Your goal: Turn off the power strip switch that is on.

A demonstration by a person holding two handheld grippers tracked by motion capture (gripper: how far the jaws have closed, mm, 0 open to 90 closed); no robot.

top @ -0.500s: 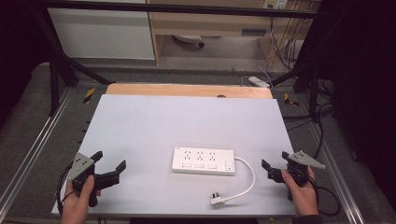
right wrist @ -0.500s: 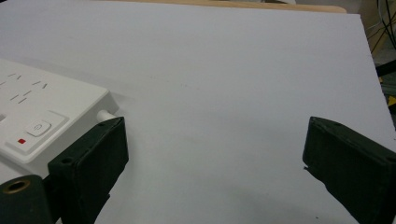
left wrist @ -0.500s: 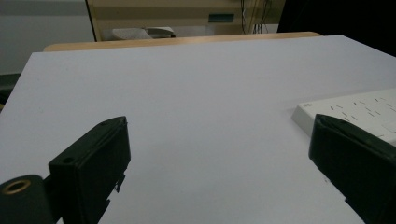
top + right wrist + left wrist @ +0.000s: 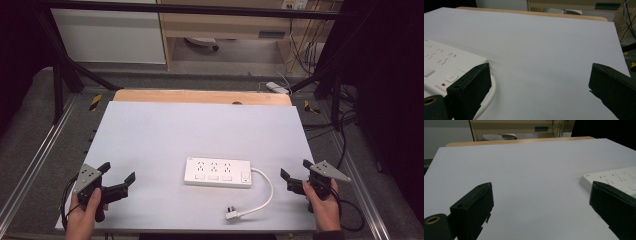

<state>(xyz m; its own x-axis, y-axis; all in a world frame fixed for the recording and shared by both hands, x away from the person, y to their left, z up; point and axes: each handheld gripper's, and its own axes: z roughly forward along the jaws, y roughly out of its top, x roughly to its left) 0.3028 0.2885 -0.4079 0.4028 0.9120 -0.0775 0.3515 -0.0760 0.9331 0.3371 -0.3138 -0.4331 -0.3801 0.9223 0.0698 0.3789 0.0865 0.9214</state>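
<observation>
A pale grey sheet is laid over the table [image 4: 165, 130], and a strip of bare wood [image 4: 200, 96] is left showing along its far edge. The table is framed by dark metal rails, with grey floor seen beyond them. At the back of the room a white panel [image 4: 110, 35] and a light wooden cabinet [image 4: 225, 25] are seen, with loose cables hanging to the right of the cabinet; the sides of the room are lost in darkness.

A white power strip [image 4: 218, 172] is laid flat on the sheet, towards the near edge and slightly right of centre. Three sets of sockets and a switch at its right end can be made out. Its white cable [image 4: 267, 192] is curled round to the near side and ended in a plug [image 4: 232, 215] lying on the sheet. A small red mark is seen beside the switch in the right gripper view; no brand or lettering can be read anywhere.

The left tongs [image 4: 118, 179] are held at the near left corner, released and spread wide, with nothing between the jaws; the power strip is well apart to their right. The right tongs [image 4: 295, 176] are held at the near right edge, likewise released and empty, near the switch end of the strip and not touching it.
</observation>
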